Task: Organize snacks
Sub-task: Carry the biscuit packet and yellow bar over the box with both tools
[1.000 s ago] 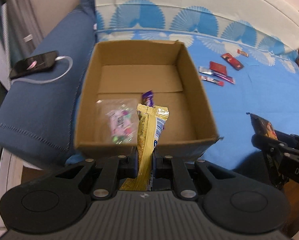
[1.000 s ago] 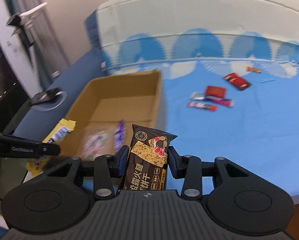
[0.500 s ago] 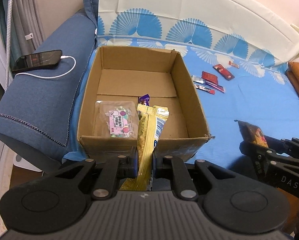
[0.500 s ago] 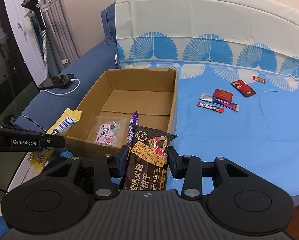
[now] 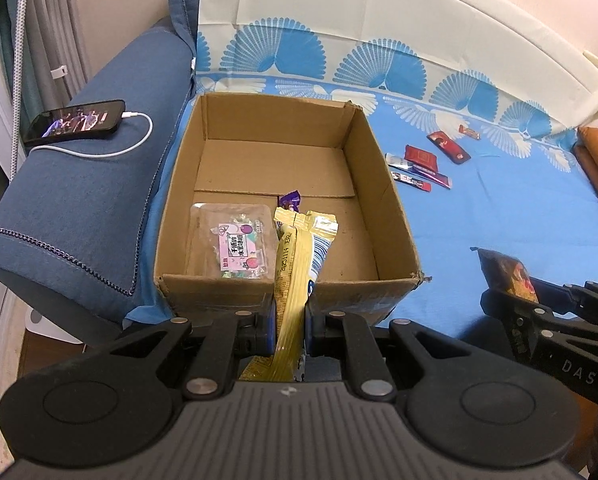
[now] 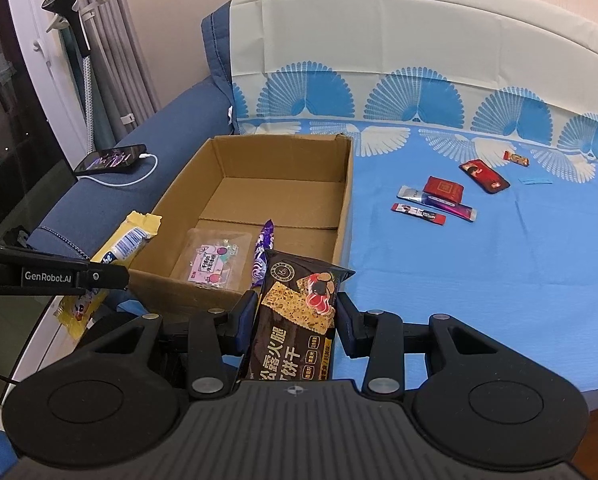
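1. The left gripper (image 5: 290,316) was pinched on a gold snack packet (image 5: 299,264), whose top end stood over the near wall of the cardboard box (image 5: 383,184).
2. The right gripper (image 6: 295,316) was clamped on a dark biscuit packet (image 6: 299,312) printed with Chinese characters, held upright just in front of the box's near right corner.
3. Inside the box, a clear candy bag with a pink label (image 5: 235,240) lay flat at the near left, and a purple wrapper (image 6: 262,256) lay beside it toward the middle; the far half of the floor was bare cardboard.
4. The box sat on a blue sheet with a fan pattern (image 6: 479,272), against a dark blue padded armrest (image 5: 79,200).
5. A smartphone (image 5: 77,122) with a lit screen rested on the armrest, a white charging cable (image 5: 139,140) plugged in.
6. Well to the right of the box, loose snacks lay on the sheet: a red square packet (image 6: 443,189), a dark red bar (image 6: 485,176), a silver-purple stick (image 6: 435,202), a red-black stick (image 6: 419,213) and a small candy (image 6: 516,158).
7. The near wall of the box stood between both held packets and the box floor.
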Demonstrator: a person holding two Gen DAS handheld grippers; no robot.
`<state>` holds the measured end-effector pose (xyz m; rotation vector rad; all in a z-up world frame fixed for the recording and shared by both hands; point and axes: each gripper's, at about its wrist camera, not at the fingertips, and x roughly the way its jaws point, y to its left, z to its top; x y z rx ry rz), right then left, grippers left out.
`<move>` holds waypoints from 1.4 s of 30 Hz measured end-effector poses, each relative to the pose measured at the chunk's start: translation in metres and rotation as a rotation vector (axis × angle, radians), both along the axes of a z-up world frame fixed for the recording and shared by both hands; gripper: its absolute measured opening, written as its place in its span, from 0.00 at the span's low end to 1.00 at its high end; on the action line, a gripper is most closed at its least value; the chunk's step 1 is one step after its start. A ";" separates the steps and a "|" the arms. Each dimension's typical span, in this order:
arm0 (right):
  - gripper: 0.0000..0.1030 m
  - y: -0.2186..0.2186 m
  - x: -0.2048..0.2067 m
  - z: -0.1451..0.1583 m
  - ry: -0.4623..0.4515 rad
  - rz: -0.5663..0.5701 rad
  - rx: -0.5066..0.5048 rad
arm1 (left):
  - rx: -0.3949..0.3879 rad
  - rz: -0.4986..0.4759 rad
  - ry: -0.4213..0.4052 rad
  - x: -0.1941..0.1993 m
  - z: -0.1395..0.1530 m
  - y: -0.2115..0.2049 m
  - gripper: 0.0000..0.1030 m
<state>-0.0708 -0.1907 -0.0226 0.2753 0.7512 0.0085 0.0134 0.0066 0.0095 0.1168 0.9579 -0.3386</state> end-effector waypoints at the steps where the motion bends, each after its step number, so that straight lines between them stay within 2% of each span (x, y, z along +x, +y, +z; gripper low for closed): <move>1: 0.43 0.001 0.000 -0.001 0.002 0.000 -0.002 | 0.000 0.002 0.001 0.001 0.000 0.000 0.14; 20: 0.43 0.004 0.029 0.000 0.006 0.012 -0.024 | -0.012 0.057 0.016 0.032 -0.005 0.013 0.14; 31: 0.43 0.012 0.066 -0.001 0.000 0.049 -0.020 | -0.019 0.075 0.029 0.060 -0.011 0.011 0.14; 42: 0.43 0.022 0.111 -0.018 0.030 0.085 -0.009 | -0.019 0.080 0.035 0.100 -0.021 -0.001 0.14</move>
